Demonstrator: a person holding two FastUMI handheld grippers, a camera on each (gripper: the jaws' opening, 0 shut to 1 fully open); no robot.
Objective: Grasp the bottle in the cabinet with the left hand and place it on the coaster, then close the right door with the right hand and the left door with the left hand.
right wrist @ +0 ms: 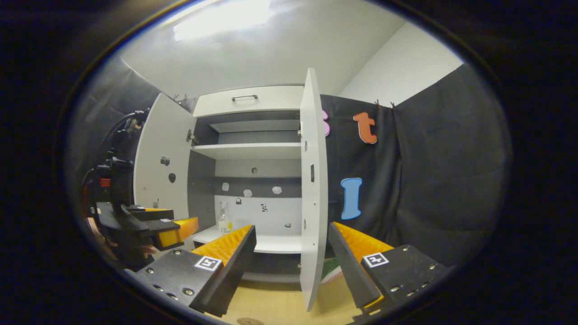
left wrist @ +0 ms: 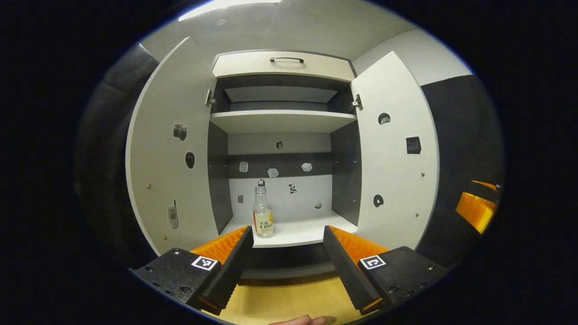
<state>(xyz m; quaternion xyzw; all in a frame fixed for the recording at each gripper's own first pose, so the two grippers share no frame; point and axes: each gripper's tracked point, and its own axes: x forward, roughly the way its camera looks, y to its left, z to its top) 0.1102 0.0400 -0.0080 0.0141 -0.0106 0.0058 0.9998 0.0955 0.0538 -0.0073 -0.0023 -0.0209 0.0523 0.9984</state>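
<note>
With its jaws wide and empty, the left gripper (left wrist: 286, 253) should, I think, go straight in to the bottle (left wrist: 263, 212), upright on the cabinet's lower shelf (left wrist: 307, 230), and close around its body.

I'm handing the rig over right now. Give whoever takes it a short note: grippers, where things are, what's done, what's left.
Left gripper: open, empty, facing the cabinet, short of the bottle.
Right gripper: open, empty, its fingers either side of the right door edge as seen, contact unclear.
Bottle: upright on the lower shelf, toward its left side.
Left door and right door both wide open.
Done: nothing yet.
Left: grasp bottle with the left, set it on the coaster, close right door, then left door.
</note>
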